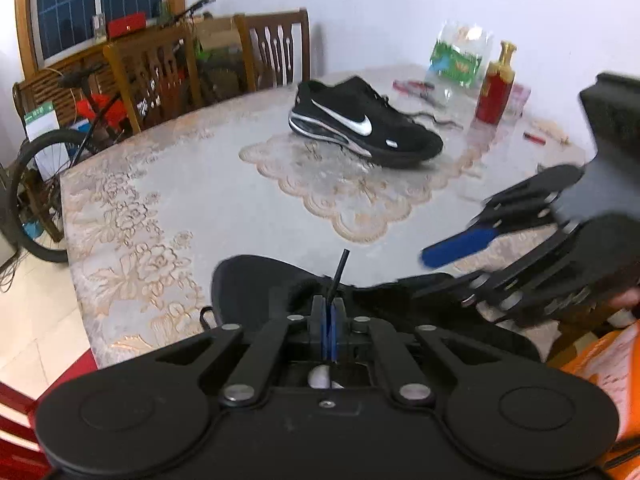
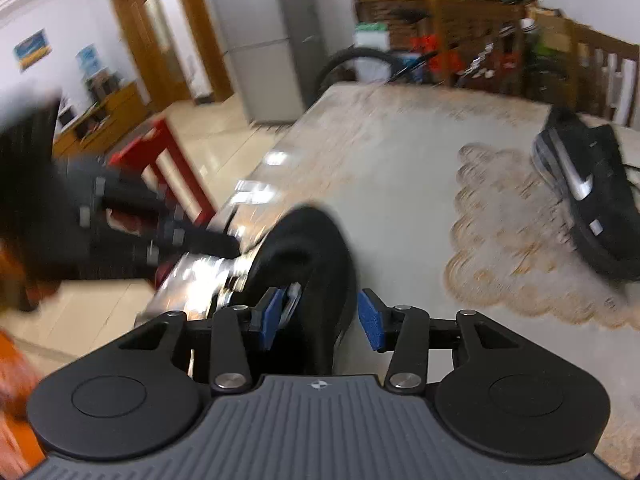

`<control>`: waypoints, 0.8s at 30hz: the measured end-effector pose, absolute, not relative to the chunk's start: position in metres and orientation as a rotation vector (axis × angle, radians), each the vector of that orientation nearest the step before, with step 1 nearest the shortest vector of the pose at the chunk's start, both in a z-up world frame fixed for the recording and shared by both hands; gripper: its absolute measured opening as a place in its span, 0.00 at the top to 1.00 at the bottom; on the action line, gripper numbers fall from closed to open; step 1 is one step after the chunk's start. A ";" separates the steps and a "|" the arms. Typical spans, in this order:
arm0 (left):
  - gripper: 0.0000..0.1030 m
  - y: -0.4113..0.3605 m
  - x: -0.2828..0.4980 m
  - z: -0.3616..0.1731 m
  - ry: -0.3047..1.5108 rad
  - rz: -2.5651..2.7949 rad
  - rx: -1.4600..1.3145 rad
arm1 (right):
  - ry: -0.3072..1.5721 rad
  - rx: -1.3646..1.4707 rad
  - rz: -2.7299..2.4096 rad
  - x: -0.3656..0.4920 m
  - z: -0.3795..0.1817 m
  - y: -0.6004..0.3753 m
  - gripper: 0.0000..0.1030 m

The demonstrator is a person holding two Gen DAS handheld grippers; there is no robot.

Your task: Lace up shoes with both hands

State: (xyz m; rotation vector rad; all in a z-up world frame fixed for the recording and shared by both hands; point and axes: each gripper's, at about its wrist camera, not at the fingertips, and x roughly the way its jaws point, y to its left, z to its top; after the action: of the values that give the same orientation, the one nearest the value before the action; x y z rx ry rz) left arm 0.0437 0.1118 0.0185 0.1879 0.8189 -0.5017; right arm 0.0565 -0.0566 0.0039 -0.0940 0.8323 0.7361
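Note:
A black shoe [image 1: 256, 280] lies at the table's near edge, right under both grippers; it also shows in the right wrist view [image 2: 308, 248]. My left gripper [image 1: 329, 312] is shut on the black lace tip [image 1: 340, 268], which sticks up from its pads. My right gripper [image 2: 320, 316] is open, with its blue pads on either side of the shoe's toe; it also shows in the left wrist view [image 1: 460, 248], to the right. A second black shoe with a white swoosh [image 1: 360, 120] lies on its side at mid-table, loose laces trailing; it shows at far right in the right wrist view [image 2: 588, 192].
The table has a lace-patterned cover [image 1: 168, 200]. A red bottle [image 1: 496, 88], a plastic bag [image 1: 456, 56] and small items stand at the back right. Wooden chairs [image 1: 276, 52] and a bicycle [image 1: 60, 152] stand behind. A red stool [image 2: 168, 160] is beside the table.

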 end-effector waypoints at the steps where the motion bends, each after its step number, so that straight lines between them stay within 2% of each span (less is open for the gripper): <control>1: 0.98 0.105 0.042 0.018 0.828 -0.485 0.205 | 0.834 -0.086 0.733 0.057 -0.001 -0.056 0.56; 3: 0.98 0.093 0.039 0.017 0.848 -0.452 0.236 | 0.831 -0.063 0.719 0.062 -0.012 -0.056 0.61; 5: 0.98 0.081 0.040 0.013 0.871 -0.404 0.253 | 0.838 -0.014 0.715 0.067 -0.021 -0.059 0.75; 7: 0.98 0.067 0.041 0.010 0.881 -0.352 0.294 | 0.876 0.125 0.731 0.076 -0.028 -0.075 0.81; 10: 0.98 0.044 0.045 0.006 0.894 -0.304 0.340 | 0.982 0.498 0.744 0.094 -0.049 -0.108 0.80; 13: 0.98 0.026 0.052 -0.004 0.930 -0.254 0.395 | 1.113 0.969 0.745 0.108 -0.092 -0.144 0.78; 16: 0.98 0.013 0.057 -0.010 0.953 -0.224 0.440 | 1.181 1.281 0.756 0.111 -0.130 -0.163 0.77; 24: 0.98 -0.007 0.065 -0.022 1.027 -0.255 0.709 | 1.227 1.385 0.852 0.118 -0.149 -0.166 0.76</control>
State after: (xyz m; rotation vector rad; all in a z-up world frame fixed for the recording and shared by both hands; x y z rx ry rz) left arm 0.0653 -0.0074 -0.0222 0.7094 1.0273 -0.2553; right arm 0.1178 -0.1663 -0.1494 1.3851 1.2270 0.8517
